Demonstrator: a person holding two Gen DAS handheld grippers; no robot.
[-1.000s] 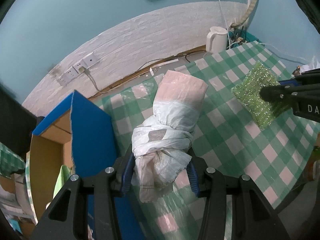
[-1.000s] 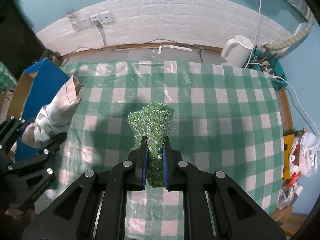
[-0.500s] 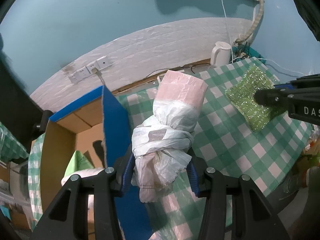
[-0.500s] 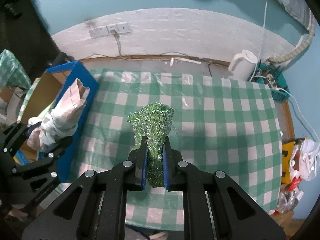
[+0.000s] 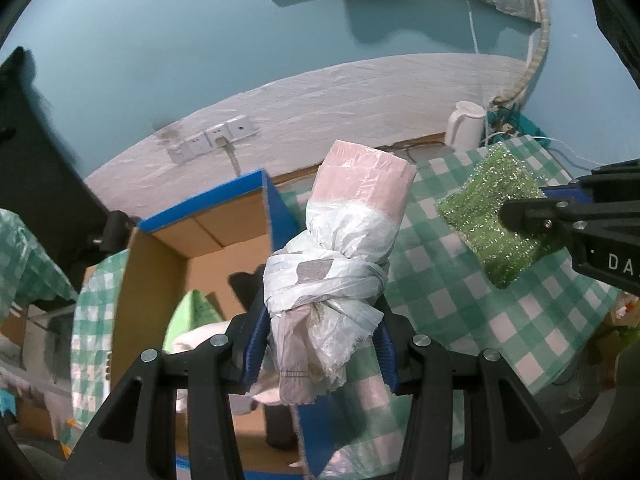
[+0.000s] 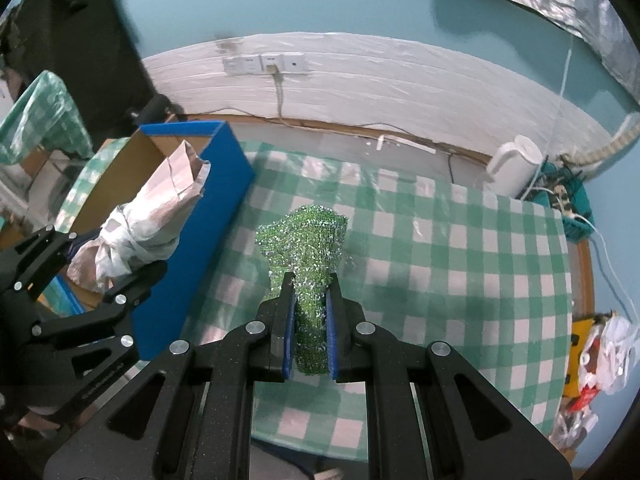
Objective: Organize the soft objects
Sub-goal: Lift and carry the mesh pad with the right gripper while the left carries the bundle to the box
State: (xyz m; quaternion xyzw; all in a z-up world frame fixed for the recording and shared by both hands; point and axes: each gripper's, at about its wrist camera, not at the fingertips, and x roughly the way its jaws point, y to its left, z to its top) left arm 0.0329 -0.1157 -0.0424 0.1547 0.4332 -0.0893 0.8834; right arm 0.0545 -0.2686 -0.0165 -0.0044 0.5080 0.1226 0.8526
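My left gripper (image 5: 320, 344) is shut on a knotted white and pink plastic bundle (image 5: 340, 248), held in the air over the near wall of a blue cardboard box (image 5: 276, 216). From the right wrist view the same bundle (image 6: 140, 220) hangs above the open box (image 6: 216, 184) with the left gripper (image 6: 104, 268) around it. My right gripper (image 6: 310, 320) is shut on a glittery green scrubber pad (image 6: 308, 240), lifted above the checked table (image 6: 460, 256). That pad (image 5: 492, 220) shows at the right of the left wrist view, right of the box.
Inside the box lie a light green item (image 5: 196, 308) and something white (image 5: 196, 340). A white kettle (image 6: 514, 164) stands at the table's far right edge by cables. Wall sockets (image 6: 266, 63) sit behind. Bags (image 6: 600, 352) lie on the floor to the right.
Both grippers rose and shifted left toward the box, each still holding its item. The box's inside has come into the left wrist view, and the bundle now hangs over its wall.
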